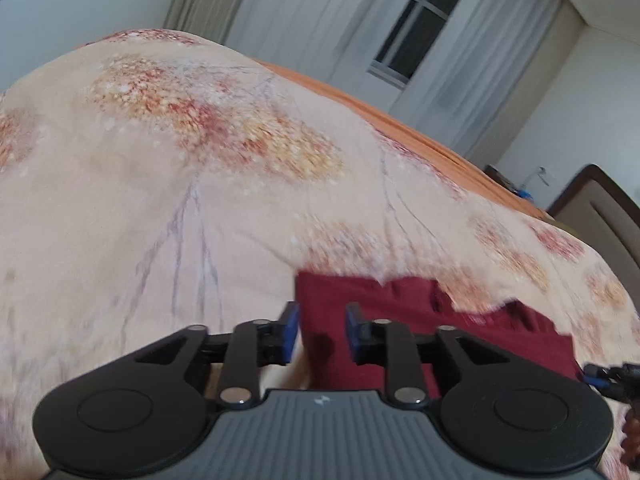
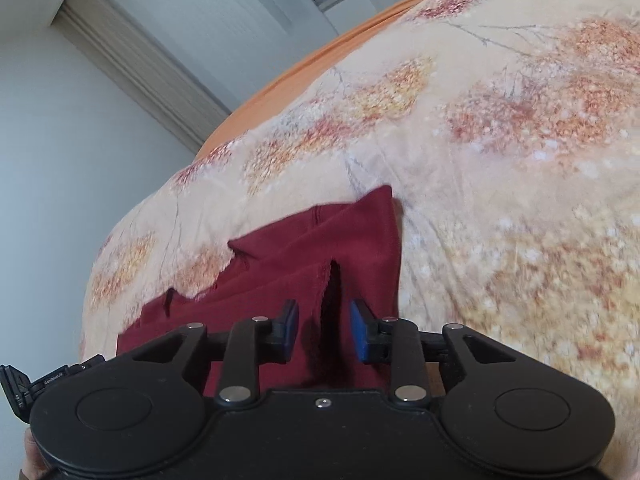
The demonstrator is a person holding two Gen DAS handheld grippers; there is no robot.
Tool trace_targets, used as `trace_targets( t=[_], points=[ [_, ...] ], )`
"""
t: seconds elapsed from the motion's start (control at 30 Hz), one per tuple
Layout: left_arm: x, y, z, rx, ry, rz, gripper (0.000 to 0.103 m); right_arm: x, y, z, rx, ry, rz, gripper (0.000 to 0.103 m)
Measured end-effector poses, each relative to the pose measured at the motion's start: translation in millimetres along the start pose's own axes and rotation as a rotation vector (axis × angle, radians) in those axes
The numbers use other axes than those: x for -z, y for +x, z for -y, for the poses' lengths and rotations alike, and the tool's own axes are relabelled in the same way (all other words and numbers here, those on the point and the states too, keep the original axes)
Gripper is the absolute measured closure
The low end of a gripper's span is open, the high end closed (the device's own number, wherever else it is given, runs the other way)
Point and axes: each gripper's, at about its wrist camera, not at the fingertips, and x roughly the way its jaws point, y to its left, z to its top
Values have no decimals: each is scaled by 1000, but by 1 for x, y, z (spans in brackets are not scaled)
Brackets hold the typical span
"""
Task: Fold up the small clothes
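A dark red garment [image 1: 400, 308] lies rumpled on the floral bed cover [image 1: 200, 200], partly folded over itself. My left gripper [image 1: 322, 334] hovers over its left edge, jaws apart, the blue pads [image 1: 294, 332] clear of the cloth. In the right wrist view the same garment [image 2: 352, 240] shows a raised crease running down between the jaws of my right gripper [image 2: 325, 330]. Those jaws stand apart and do not press on the crease. The right gripper's tip [image 1: 612, 380] peeks in at the left view's right edge. The left gripper's side [image 2: 16, 388] shows at the right view's left edge.
The beige floral cover [image 2: 500, 200] spreads across the bed, with an orange sheet [image 1: 400, 120] along its far edge. White curtains and a window [image 1: 420, 28] stand behind. A padded headboard [image 1: 600, 208] rises at the right, next to a small stand with items.
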Motion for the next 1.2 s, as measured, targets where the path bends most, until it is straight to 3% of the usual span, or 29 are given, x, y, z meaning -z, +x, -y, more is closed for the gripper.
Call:
trace_targets(
  t=[0.17, 0.27, 0.33, 0.37, 0.4, 0.5, 0.57, 0.67, 0.77, 0.83, 0.9, 1.07, 1.17, 1.2],
  points=[
    [43, -17, 8, 55, 13, -80, 64, 13, 1, -1, -19, -21, -26, 73],
    [54, -14, 9, 65, -5, -116, 62, 14, 5, -5, -18, -28, -46, 90],
    [57, -9, 10, 73, -12, -139, 62, 13, 2, -7, -37, -25, -43, 92],
    [57, -8, 11, 68, -10, -139, 66, 12, -3, -6, -55, -5, -35, 94],
    [55, -8, 11, 58, -14, -139, 86, 9, -9, -2, -81, 31, -24, 96],
    [48, -19, 7, 67, -40, -117, 88, 3, -22, 9, -130, 117, -16, 98],
    [47, -16, 7, 27, -16, -135, 88, 6, -15, 9, -61, 76, -56, 102],
    [57, -2, 12, -42, 44, -190, 88, 16, -4, 10, 0, 44, -100, 98],
    [57, -8, 19, -47, 63, -187, 84, 15, -16, 6, -45, 36, -33, 83],
    [58, -15, 19, -36, 67, -184, 69, 8, -23, 0, -55, -1, 20, 78],
    [59, -24, 18, -19, 77, -169, 58, -1, -19, -3, -54, -21, 30, 78],
    [63, -39, 16, 4, 63, -125, 56, -16, 13, -9, -7, -64, 2, 78],
    [68, -41, 15, 13, 61, -112, 44, -13, 33, -10, 19, -99, -41, 78],
    [70, -41, 15, 19, 55, -110, 44, -11, 36, -12, 21, -120, -45, 90]
  ],
)
